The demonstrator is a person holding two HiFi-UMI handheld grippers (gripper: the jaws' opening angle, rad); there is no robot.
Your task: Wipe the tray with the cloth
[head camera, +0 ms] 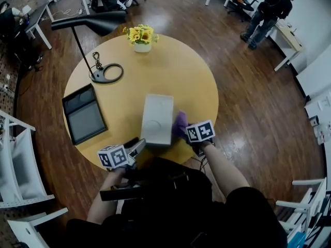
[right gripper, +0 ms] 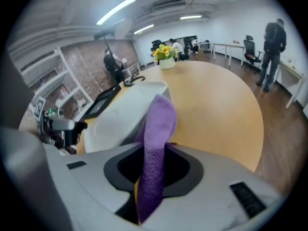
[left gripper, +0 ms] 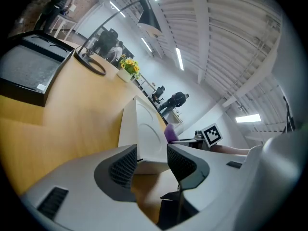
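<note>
Head view: the tray sits at the near edge of the table, long side running away from you. Your left gripper is at its near left corner. Your right gripper is at its right rim, with the purple cloth bunched against that rim. Left gripper view: jaws are clamped on the tray's near rim, one pad on each side, so it's pinned. Right gripper view: jaws are pinched tight on the cloth, which stands up between them and leans onto the tray's side. My read on progress: setup is done, with the tray held and the cloth gripped at the rim. Wiping looks barely begun. The cloth reaches only the right edge, and the top face shows no streaks either way, so treat the whole face as left to do.
</note>
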